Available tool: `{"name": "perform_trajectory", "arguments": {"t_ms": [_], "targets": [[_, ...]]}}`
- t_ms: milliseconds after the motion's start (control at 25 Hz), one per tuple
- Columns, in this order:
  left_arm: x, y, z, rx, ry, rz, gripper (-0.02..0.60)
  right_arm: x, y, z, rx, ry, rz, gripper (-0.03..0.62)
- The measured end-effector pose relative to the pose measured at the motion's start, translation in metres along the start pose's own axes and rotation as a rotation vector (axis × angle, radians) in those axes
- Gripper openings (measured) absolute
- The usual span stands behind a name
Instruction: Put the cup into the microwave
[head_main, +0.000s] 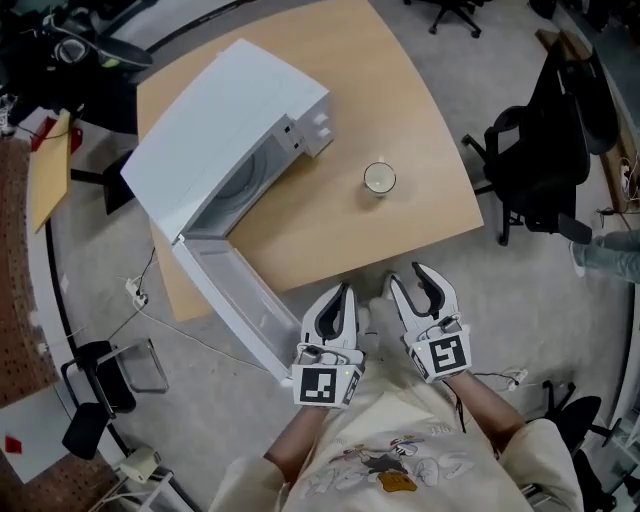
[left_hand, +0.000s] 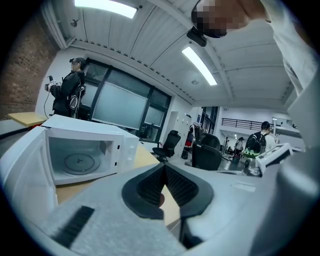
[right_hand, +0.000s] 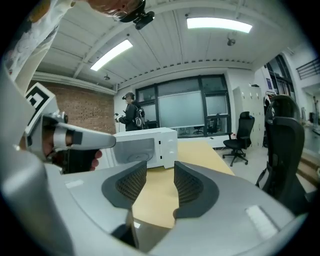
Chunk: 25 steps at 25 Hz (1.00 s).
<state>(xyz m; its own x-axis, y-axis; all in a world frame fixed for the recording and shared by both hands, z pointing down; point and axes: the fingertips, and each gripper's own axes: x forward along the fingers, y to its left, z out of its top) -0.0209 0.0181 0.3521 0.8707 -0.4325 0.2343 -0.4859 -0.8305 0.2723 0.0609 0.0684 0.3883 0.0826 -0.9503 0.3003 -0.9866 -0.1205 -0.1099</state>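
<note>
White plastic makes up the microwave (head_main: 230, 120), which in the head view sits on the left part of a pale wooden table (head_main: 400, 80). Its door (head_main: 235, 295) is swung wide open and reaches out past the table's near edge. The cup (head_main: 379, 179) stands upright on the bare wood to the right of the microwave, apart from it and outside the oven. It is small and round with a light rim and a pale inside; whether it holds anything cannot be told from here. Both grippers hang side by side off the table's near edge, over the grey floor. The left gripper (head_main: 345, 291) has its tips together, and the right gripper (head_main: 405, 275) has its tips spread.

In the left gripper view, the open oven cavity of the microwave (left_hand: 85, 155) holds a round glass turntable (left_hand: 79, 162). The left gripper (left_hand: 163, 167) has its dark ribbed pads meeting at the tips, with nothing clamped. The cup does not show in this view.

In the right gripper view, the right gripper (right_hand: 160, 167) has its jaws parted, and only the tabletop (right_hand: 200, 155) shows through the gap. The microwave (right_hand: 147, 145) stands beyond them on the left, well clear of the pads. The cup does not show here either. A black office chair (right_hand: 242, 131) stands past the table's far side.
</note>
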Motion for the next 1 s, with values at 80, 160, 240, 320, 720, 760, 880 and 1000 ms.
{"name": "perform_trajectory", "arguments": {"t_ms": [80, 160, 240, 320, 720, 760, 880, 1000], "targets": [[0.009, -0.001, -0.008, 0.015, 0.013, -0.003, 0.003, 0.010, -0.016, 0.002, 0.032, -0.028, -0.031, 0.170], [0.016, -0.001, -0.015, 0.008, 0.028, 0.001, 0.003, 0.020, -0.030, 0.003, 0.031, -0.046, -0.045, 0.185], [0.021, 0.000, -0.021, -0.005, 0.039, 0.014, 0.003, 0.034, -0.044, 0.000, 0.025, -0.051, -0.048, 0.206], [0.025, 0.004, -0.024, -0.010, 0.045, 0.025, 0.003, 0.049, -0.058, -0.005, 0.015, -0.062, -0.062, 0.232], [0.037, 0.024, -0.046, -0.037, 0.097, 0.122, 0.005, 0.132, -0.101, -0.032, -0.049, -0.107, -0.078, 0.361], [0.038, 0.025, -0.048, -0.040, 0.100, 0.127, 0.005, 0.139, -0.102, -0.034, -0.059, -0.116, -0.076, 0.374], [0.042, 0.030, -0.052, -0.061, 0.099, 0.157, 0.005, 0.158, -0.106, -0.041, -0.077, -0.142, -0.070, 0.407], [0.044, 0.033, -0.055, -0.056, 0.094, 0.178, 0.005, 0.175, -0.111, -0.050, -0.085, -0.156, -0.064, 0.433]]}}
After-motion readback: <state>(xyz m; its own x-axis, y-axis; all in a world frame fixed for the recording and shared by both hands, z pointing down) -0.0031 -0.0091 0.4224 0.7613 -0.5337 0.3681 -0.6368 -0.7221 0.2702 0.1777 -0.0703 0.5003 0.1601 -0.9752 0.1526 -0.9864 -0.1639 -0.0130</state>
